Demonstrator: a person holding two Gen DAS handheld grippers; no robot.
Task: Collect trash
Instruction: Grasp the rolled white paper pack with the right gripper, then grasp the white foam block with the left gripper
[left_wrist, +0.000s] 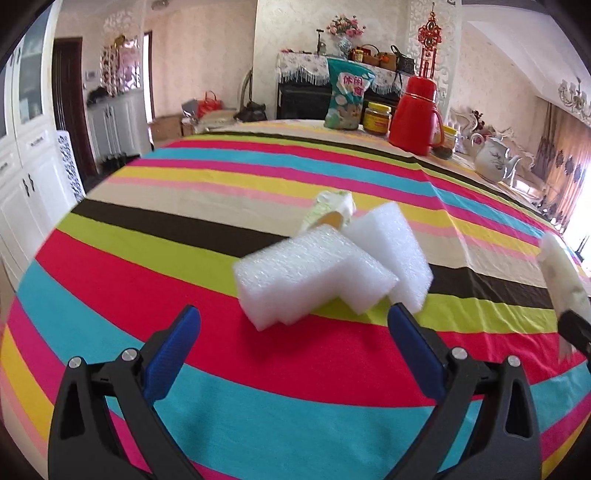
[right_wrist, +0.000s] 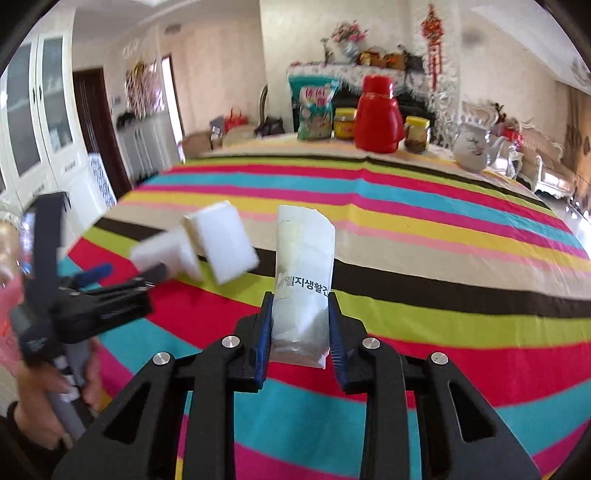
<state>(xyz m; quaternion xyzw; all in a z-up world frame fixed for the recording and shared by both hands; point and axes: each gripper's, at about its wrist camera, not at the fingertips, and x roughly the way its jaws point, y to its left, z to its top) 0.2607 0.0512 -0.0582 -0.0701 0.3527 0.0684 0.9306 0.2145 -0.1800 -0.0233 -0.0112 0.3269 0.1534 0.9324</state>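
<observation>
Your right hand-held gripper (right_wrist: 300, 325) was clamped on the white paper packet (right_wrist: 303, 280), held upright and clear of the striped surface (left_wrist: 258, 369), which suited carrying it off as trash. Your left hand-held gripper (left_wrist: 293, 325) had its jaws spread wide, with the white foam block (left_wrist: 325, 273) just ahead of them; I could not tell whether it touched the cloth. A crumpled wrapper (left_wrist: 332, 210) lay behind it. No bin showed. Far back stood a snack bag (left_wrist: 349, 94), jars (left_wrist: 376, 118), a red flask (left_wrist: 415, 114) and a teapot (left_wrist: 493, 157).

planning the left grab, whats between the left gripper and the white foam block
Nothing: in the left wrist view only bare striped tablecloth separates the open left gripper from the white foam block.
</observation>
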